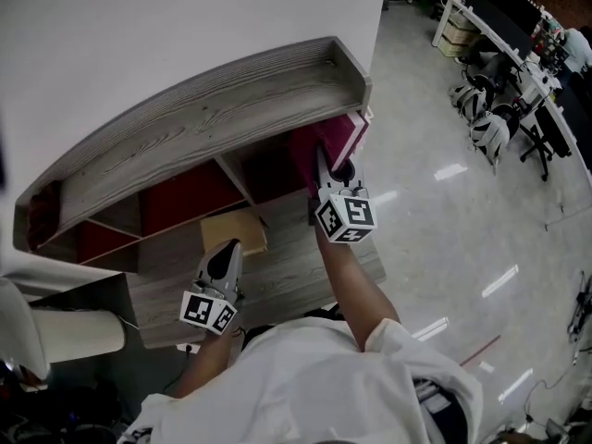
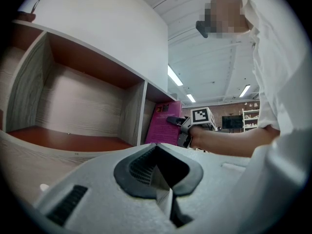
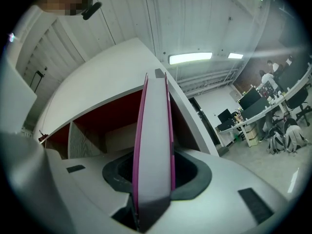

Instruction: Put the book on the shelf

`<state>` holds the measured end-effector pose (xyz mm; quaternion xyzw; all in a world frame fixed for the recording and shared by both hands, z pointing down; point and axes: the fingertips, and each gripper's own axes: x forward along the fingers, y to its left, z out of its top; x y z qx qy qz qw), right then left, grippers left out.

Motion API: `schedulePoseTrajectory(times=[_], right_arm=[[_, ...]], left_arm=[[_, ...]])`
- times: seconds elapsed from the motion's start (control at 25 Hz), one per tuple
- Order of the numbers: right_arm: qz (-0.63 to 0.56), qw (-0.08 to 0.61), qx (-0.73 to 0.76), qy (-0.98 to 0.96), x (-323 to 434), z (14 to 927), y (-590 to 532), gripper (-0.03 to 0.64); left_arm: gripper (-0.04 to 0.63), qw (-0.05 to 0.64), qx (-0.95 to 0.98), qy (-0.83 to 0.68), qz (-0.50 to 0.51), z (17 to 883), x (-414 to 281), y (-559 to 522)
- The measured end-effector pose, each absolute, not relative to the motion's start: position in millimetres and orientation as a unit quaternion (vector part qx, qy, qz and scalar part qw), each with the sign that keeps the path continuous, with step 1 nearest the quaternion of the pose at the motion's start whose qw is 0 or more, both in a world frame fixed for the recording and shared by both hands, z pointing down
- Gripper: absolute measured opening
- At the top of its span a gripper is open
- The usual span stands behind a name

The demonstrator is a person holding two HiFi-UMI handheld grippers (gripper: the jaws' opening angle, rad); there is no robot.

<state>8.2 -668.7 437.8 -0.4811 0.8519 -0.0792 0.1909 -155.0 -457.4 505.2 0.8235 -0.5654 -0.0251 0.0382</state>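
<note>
While I stand over a low grey wooden shelf (image 1: 203, 118) with red back panels, my head camera looks steeply down on it. At the far left a white roll (image 1: 79, 333) lies beside the unit and is no part of the job. Next comes my left gripper (image 1: 225, 255), held low in front of the ledge (image 1: 296, 262). Its own view shows the jaws drawn together with nothing between them, so I judge it is parked out of the way, one hand being enough for a thin book. Ahead of it the wide compartment (image 2: 73, 106) is bare. Just right of that gripper a tan box (image 1: 233, 231) sits on the ledge in front of the compartments. Further right, my right gripper (image 1: 328, 169) reaches into the end compartment, its jaws closed on the magenta book (image 1: 326, 137). Its view shows the book's edge running straight up between the pads, pinched across its thickness, which keeps it upright so it can slide in like any shelved volume. Seen from the left gripper view, the book stands vertical at the mouth of that compartment, close beside the divider (image 2: 138, 113). Whether its bottom edge rests on the board I cannot tell. I judge the task nearly done: push it in, then let go. Far right, across a shiny floor (image 1: 462, 211), stand office desks (image 1: 518, 35)
</note>
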Motion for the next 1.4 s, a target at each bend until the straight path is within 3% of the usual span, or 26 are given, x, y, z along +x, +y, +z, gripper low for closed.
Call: schedulePoseTrajectory(times=[0.8, 1.4], right_arm=[[-0.054, 0.148, -0.506, 0.848, 16.0, 458.1, -681.5, 0.146], [-0.055, 0.152, -0.498, 0.852, 15.4, 461.4, -682.2, 0.146]], left_arm=[[0.009, 0.049, 0.816, -0.576, -0.023, 510.2, -154.9, -459.6], [0.009, 0.058, 0.807, -0.587, -0.025, 516.7, -158.1, -447.2]])
